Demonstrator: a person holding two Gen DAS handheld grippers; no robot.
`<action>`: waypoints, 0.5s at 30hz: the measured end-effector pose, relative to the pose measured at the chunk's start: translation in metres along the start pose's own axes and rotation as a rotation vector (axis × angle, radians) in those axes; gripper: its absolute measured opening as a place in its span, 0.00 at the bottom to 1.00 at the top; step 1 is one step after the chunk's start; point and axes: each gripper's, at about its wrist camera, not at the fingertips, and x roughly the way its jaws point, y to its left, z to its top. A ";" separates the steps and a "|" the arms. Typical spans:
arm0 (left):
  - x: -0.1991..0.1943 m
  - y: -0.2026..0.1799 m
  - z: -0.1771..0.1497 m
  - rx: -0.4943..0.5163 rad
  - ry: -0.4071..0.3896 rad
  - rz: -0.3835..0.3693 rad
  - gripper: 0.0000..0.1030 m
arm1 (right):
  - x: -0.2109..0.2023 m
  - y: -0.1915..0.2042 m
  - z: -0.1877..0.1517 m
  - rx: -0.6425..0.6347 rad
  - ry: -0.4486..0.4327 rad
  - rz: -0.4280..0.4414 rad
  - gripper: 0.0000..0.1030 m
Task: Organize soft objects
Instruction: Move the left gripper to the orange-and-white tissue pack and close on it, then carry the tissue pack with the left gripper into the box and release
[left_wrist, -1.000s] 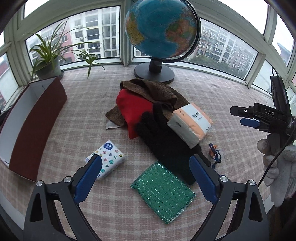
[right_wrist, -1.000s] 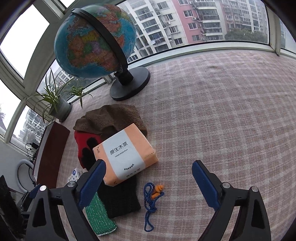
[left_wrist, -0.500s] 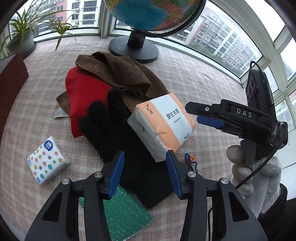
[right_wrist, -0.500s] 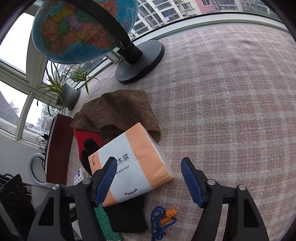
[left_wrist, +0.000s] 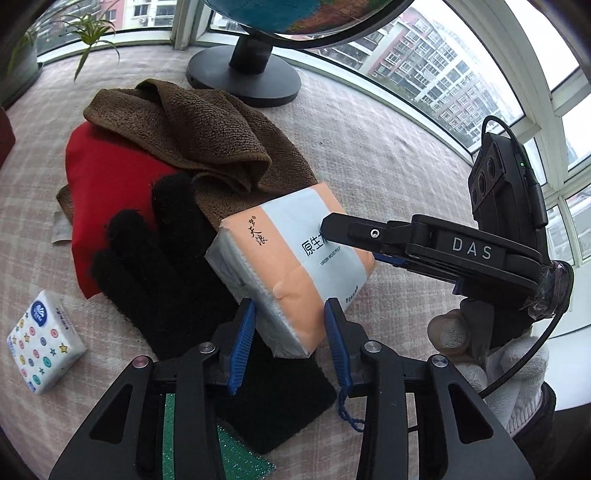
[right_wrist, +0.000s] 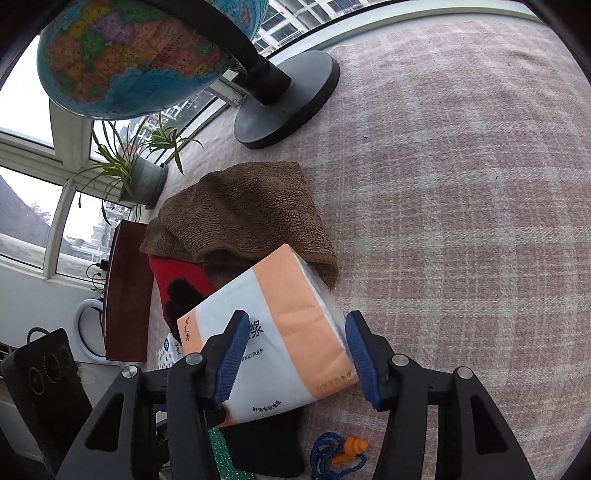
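Note:
An orange and white tissue pack lies tilted on a black glove, a red cloth and a brown towel. My left gripper has its blue pads on either side of the pack's near corner, touching it or nearly so. My right gripper straddles the pack from the other side, jaws part open; one pad overlaps its top and the other stands at its edge. The right gripper also shows in the left wrist view.
A globe on a black base stands behind the pile. A small patterned tissue packet and a green sponge lie to the near left. Blue-corded orange earplugs lie by the glove. A dark red box and a potted plant sit far left.
Both grippers moved in on the tissue pack from opposite sides. The left jaws narrowed from wide open to about the width of the pack's corner; the right jaws narrowed somewhat.

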 end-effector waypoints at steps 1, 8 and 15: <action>0.001 0.001 0.001 -0.001 0.003 -0.003 0.34 | 0.000 0.001 0.000 -0.006 -0.001 -0.005 0.49; -0.001 -0.001 0.006 0.028 0.002 -0.013 0.33 | -0.006 0.002 -0.003 0.008 0.000 -0.011 0.47; -0.031 -0.008 0.004 0.078 -0.038 -0.031 0.33 | -0.029 0.018 -0.012 -0.001 -0.046 -0.024 0.47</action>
